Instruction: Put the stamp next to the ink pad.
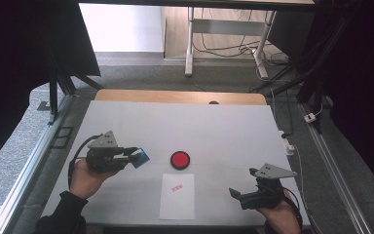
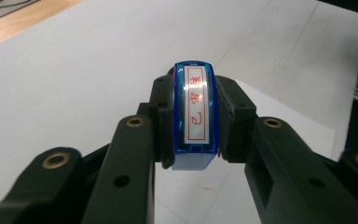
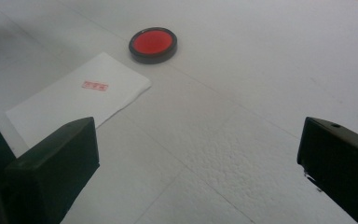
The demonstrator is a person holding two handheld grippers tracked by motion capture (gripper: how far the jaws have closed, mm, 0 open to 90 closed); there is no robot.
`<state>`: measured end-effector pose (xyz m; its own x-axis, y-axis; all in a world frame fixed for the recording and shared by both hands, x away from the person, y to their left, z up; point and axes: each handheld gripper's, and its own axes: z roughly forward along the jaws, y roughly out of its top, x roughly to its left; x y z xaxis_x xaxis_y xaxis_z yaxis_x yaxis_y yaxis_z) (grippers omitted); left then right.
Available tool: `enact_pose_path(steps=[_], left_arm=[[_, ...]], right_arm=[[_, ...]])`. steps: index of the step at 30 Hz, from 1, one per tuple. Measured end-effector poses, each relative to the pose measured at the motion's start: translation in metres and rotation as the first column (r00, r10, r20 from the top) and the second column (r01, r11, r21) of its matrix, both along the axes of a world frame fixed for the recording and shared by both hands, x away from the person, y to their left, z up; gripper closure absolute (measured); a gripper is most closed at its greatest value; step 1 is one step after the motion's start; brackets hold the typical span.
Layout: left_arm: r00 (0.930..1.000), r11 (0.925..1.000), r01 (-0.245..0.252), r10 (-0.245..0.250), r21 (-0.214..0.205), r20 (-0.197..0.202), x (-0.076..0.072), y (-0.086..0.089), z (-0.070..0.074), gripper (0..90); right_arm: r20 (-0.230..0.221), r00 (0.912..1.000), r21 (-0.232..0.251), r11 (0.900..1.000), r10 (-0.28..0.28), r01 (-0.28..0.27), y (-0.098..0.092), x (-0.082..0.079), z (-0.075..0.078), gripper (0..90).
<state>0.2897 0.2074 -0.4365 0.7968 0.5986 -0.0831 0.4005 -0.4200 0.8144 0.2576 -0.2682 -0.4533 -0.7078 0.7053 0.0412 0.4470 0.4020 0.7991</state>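
— What's the left gripper (image 1: 135,155) got there?

— A small blue stamp (image 2: 195,112). The jaws are pinched on its two sides, and the face with the red characters in a red frame looks back toward the gripper's camera. From above, the stamp (image 1: 140,157) sticks out past the jaw tips, held above the white table (image 1: 224,126), left of the middle.

— And the right gripper (image 1: 238,195)?

— It sits low at the near right of the table, in the person's hand (image 1: 278,212). Its jaws are spread wide with nothing between them; in the right gripper view there is just bare tabletop in the gap.

— What else is on the table?

— A round red ink pad (image 1: 180,159) in a black rim, about mid-table, just right of the stamp. Just in front of it lies a white sheet of paper (image 1: 177,196) with a small red print (image 1: 177,187) near its top. The right gripper view shows the pad (image 3: 153,44) and the paper (image 3: 77,100) lying close together, apart from both grippers.
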Motion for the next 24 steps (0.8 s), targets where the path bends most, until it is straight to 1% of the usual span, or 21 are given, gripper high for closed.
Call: enact_pose_path(steps=[6,11,13,15,17,24], left_arm=[[0.9991,0.9992,-0.038,0.038,0.014,-0.019,0.000,0.007,-0.006,70.2],[0.9967,0.9967,-0.072,0.073,0.037,-0.034,0.000,0.013,-0.011,70.2],[0.9955,0.9955,-0.085,0.086,0.042,-0.039,0.001,0.015,-0.012,70.2],[0.9940,0.9941,-0.099,0.101,0.044,-0.043,0.002,0.018,-0.014,70.2],[0.9922,0.9921,-0.113,0.115,0.054,-0.047,0.003,0.020,-0.016,70.2],[0.9853,0.9845,-0.155,0.160,0.082,-0.060,0.008,0.026,-0.023,70.2]], right_arm=[[-0.003,0.9996,-0.021,0.9994,-0.028,0.028,-0.007,-0.001,-0.002,0.0],[-0.012,0.9988,-0.028,0.9985,-0.048,0.047,-0.012,-0.002,-0.004,0.0],[-0.012,0.9985,-0.021,0.9983,-0.054,0.054,-0.013,-0.002,-0.004,0.0],[-0.013,0.9983,-0.027,0.9980,-0.057,0.057,-0.014,-0.002,-0.004,0.0],[-0.014,0.9980,-0.017,0.9980,-0.061,0.061,-0.015,-0.003,-0.004,0.0],[-0.016,0.9979,-0.021,0.9978,-0.063,0.063,-0.017,-0.003,-0.004,0.0]])
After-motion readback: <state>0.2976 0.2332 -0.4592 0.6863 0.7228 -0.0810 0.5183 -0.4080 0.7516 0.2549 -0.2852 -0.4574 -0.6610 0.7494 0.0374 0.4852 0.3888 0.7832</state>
